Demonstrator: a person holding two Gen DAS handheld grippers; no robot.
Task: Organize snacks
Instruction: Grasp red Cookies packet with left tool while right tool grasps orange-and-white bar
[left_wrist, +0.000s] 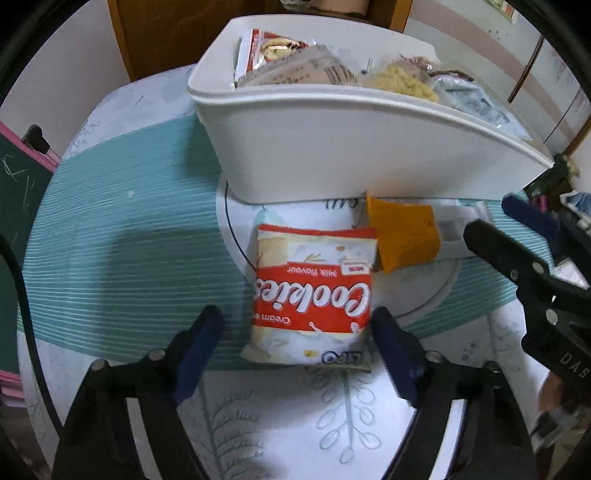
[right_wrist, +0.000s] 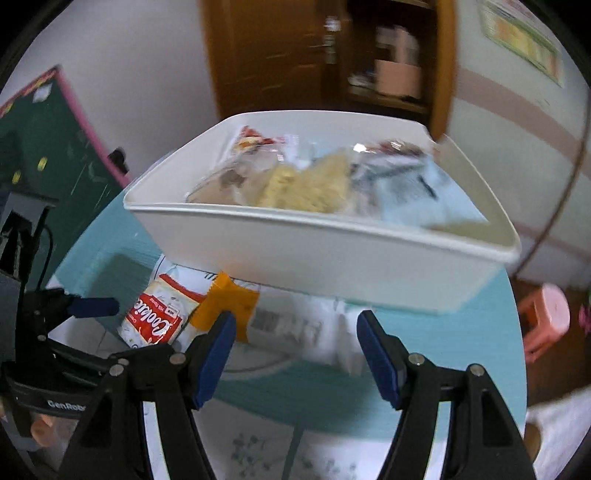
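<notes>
Landmark: the white bin (left_wrist: 369, 155) at the back of the table.

The cookie packet (left_wrist: 314, 295) lies flat just in front of the bin's left half, its long axis running away from the left gripper (left_wrist: 297, 328). That gripper's fingers are spread, flanking the packet's near end, pads not visibly pressing. To its right, touching it, lies an orange packet (left_wrist: 404, 236), then a white labelled packet (right_wrist: 295, 326) in front of the bin's middle. The right gripper (right_wrist: 295, 338) hangs spread above this one, nothing pinched.

Count: one bin, partly filled; three packets outside. The left hand is judged nearer the cookies.
</notes>
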